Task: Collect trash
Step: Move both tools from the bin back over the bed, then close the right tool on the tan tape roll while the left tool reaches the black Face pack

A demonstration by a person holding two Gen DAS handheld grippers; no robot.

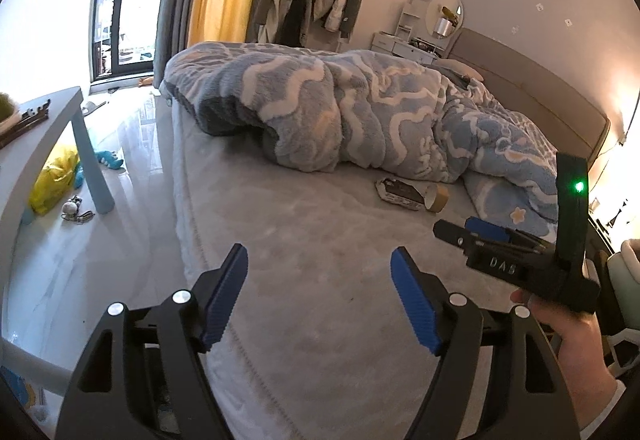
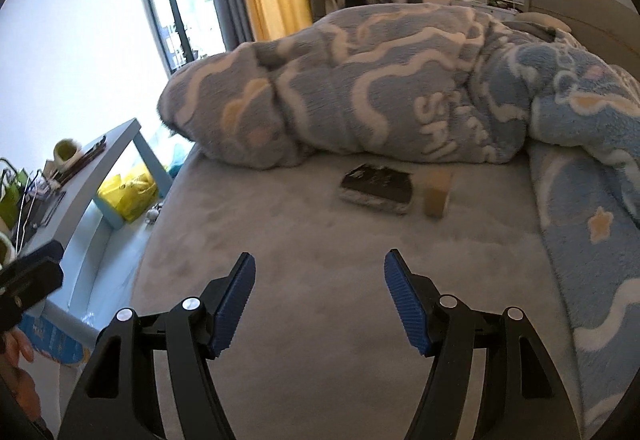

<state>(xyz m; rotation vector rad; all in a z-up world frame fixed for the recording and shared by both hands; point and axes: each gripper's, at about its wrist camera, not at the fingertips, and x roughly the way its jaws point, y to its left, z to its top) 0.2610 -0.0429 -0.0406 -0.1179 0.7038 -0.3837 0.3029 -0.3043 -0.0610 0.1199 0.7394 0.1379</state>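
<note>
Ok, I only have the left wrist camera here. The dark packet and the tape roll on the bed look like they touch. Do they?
Observer: No. In the right wrist view the dark packet and the tape roll lie apart, with a strip of bare bed between them.
Operator: Is the right claw carrying anything?
Observer: No. The right claw is open and empty.
Operator: Anything in its way?
Observer: Nothing. Only bare bed lies between it and the packet.

Wrapper (image 2: pixel 377 189) left of tape roll (image 2: pixel 437 195) (on bed (image 2: pixel 312 280))
</note>
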